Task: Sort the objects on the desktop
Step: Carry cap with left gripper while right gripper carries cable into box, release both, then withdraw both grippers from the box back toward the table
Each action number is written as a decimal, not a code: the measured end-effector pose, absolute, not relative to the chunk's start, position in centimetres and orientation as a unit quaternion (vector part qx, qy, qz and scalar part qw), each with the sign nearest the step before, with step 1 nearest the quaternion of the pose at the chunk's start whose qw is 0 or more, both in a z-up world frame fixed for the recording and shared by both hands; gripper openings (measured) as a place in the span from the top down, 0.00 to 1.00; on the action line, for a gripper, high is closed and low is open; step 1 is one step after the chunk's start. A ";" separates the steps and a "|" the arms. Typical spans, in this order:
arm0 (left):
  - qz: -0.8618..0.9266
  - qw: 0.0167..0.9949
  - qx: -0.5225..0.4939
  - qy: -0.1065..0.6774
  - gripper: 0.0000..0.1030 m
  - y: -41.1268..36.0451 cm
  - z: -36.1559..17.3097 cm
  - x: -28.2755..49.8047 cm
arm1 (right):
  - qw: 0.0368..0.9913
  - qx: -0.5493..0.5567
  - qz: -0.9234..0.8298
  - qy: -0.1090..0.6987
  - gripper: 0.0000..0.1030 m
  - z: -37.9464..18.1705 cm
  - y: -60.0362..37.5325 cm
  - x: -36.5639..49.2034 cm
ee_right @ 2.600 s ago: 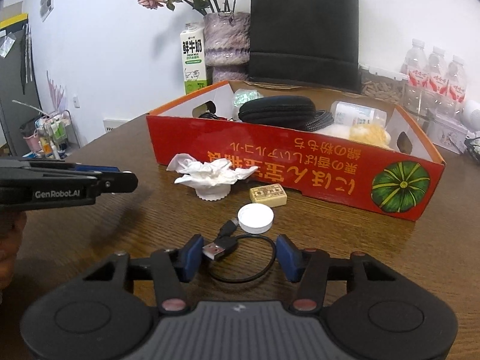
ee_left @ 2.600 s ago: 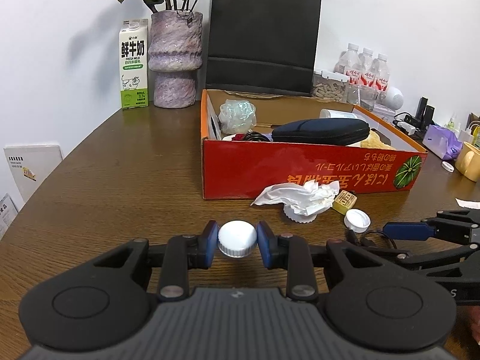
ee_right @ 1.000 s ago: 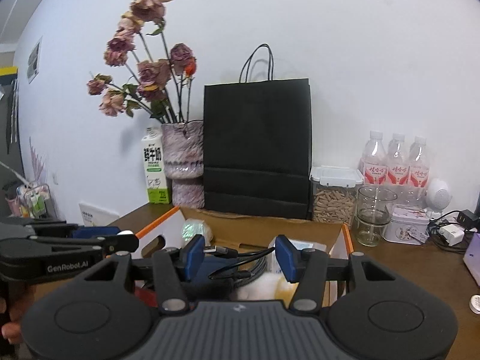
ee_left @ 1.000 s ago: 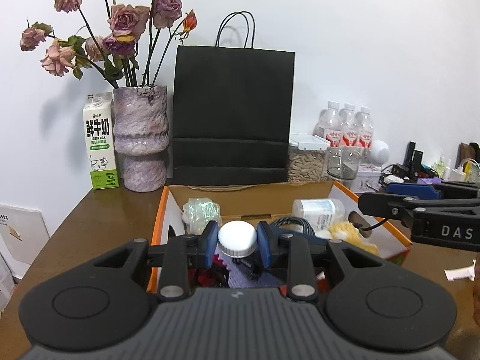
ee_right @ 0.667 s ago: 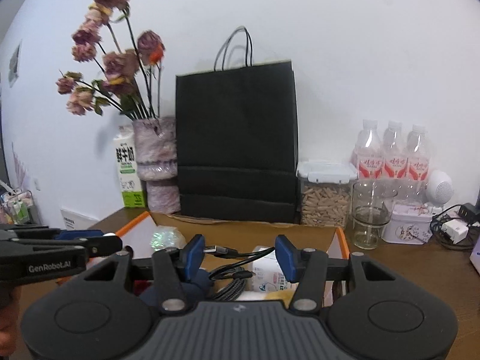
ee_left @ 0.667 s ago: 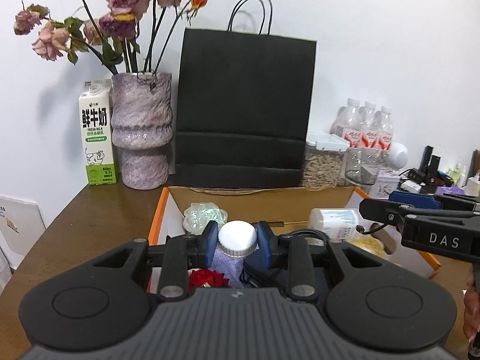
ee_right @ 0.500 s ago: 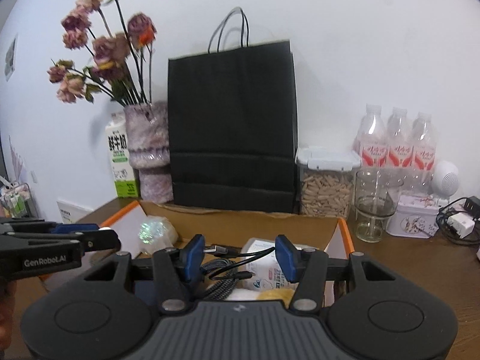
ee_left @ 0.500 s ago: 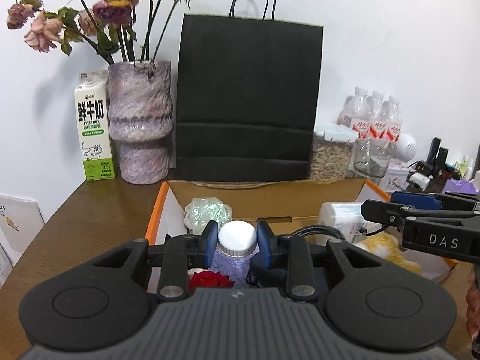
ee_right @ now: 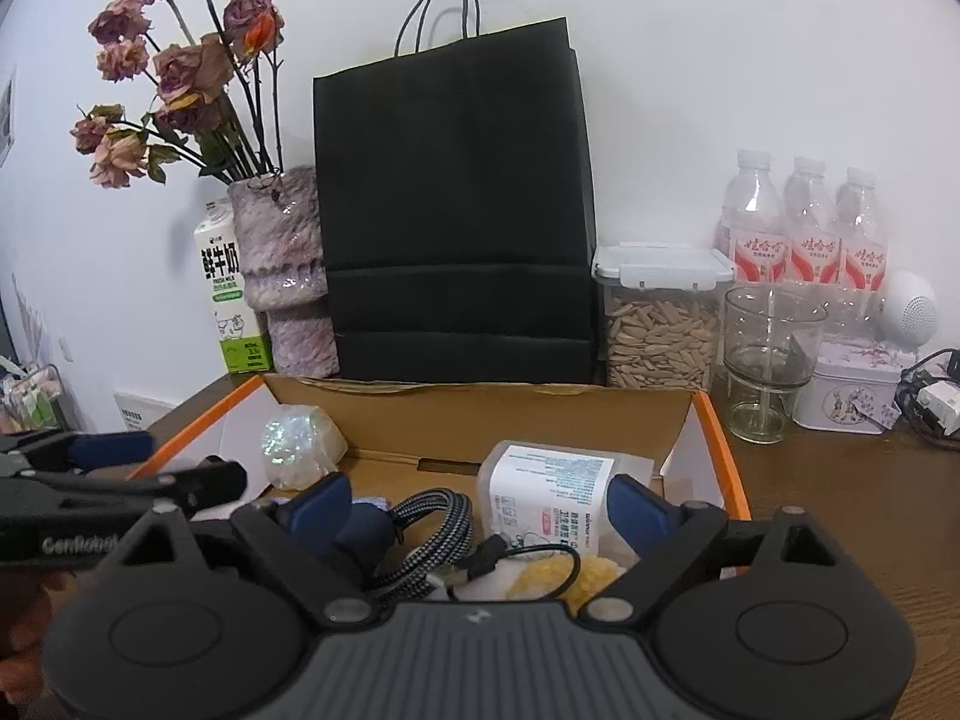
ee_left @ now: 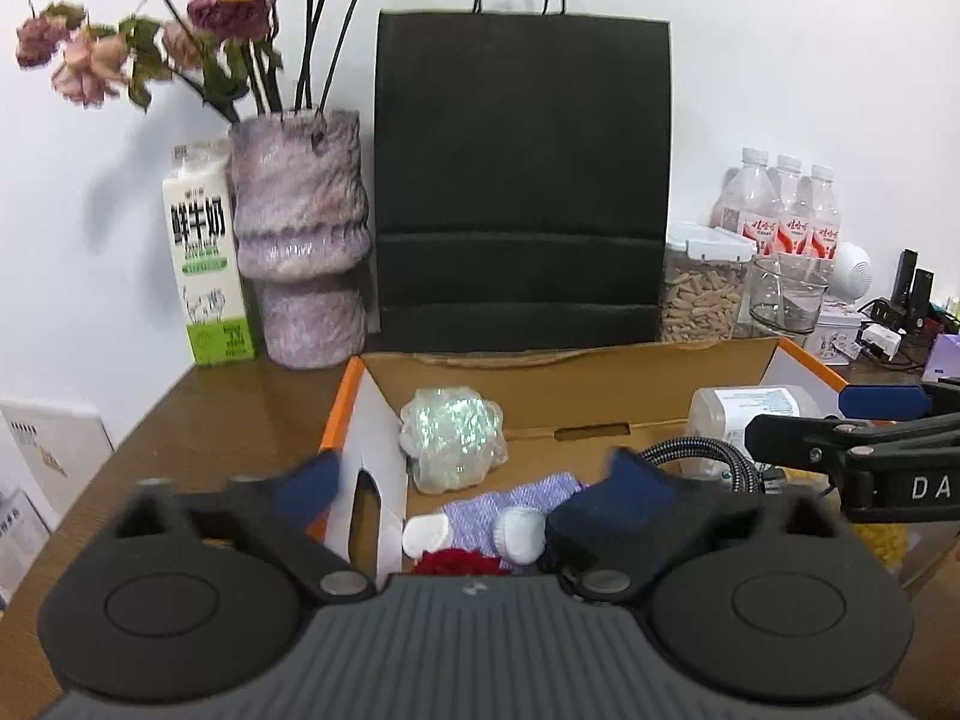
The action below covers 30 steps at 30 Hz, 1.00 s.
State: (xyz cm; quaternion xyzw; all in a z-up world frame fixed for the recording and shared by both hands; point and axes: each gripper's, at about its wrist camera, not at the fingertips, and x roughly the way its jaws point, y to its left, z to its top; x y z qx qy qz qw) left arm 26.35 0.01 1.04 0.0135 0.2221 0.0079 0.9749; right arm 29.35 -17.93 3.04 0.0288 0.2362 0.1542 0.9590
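Over the open cardboard box (ee_left: 351, 396), my left gripper (ee_left: 474, 480) has its jaws opening wide, blurred, with nothing pressed between them. The white bottle cap (ee_left: 519, 531) lies below them on a purple cloth (ee_left: 480, 510) inside the box. My right gripper (ee_right: 477, 507) is also opening over the box (ee_right: 717, 450). The thin black USB cable (ee_right: 498, 558) rests loose under it on a yellow item (ee_right: 591, 576), clear of both pads. Each gripper shows at the edge of the other's view: the right gripper (ee_left: 840, 438) and the left gripper (ee_right: 120, 480).
The box also holds a shiny wrapped bundle (ee_left: 450, 438), a white labelled bottle (ee_right: 552, 504), a braided cable (ee_right: 420, 516) and a red item (ee_left: 456, 561). Behind it stand a black paper bag (ee_left: 522, 180), a vase (ee_left: 300, 252), a milk carton (ee_left: 204, 258), a seed jar (ee_right: 660, 324) and a glass (ee_right: 768, 360).
Both grippers' jaws have sprung apart. The white cap has dropped from the left jaws onto the purple cloth, and the USB cable has left the right jaws and lies in the box.
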 end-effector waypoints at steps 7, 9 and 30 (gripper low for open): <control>0.017 0.976 0.021 0.215 0.00 -0.3 1.1 25.9 | 0.960 0.035 0.155 0.231 0.01 3.5 -18.1 28.5; 0.019 0.976 0.019 0.214 0.00 -0.2 1.2 25.9 | 0.960 0.034 0.156 0.230 0.00 3.6 -17.9 28.3; 0.034 0.981 0.009 0.190 0.00 0.4 1.0 21.6 | 0.960 0.017 0.161 0.228 0.00 4.0 -17.7 23.4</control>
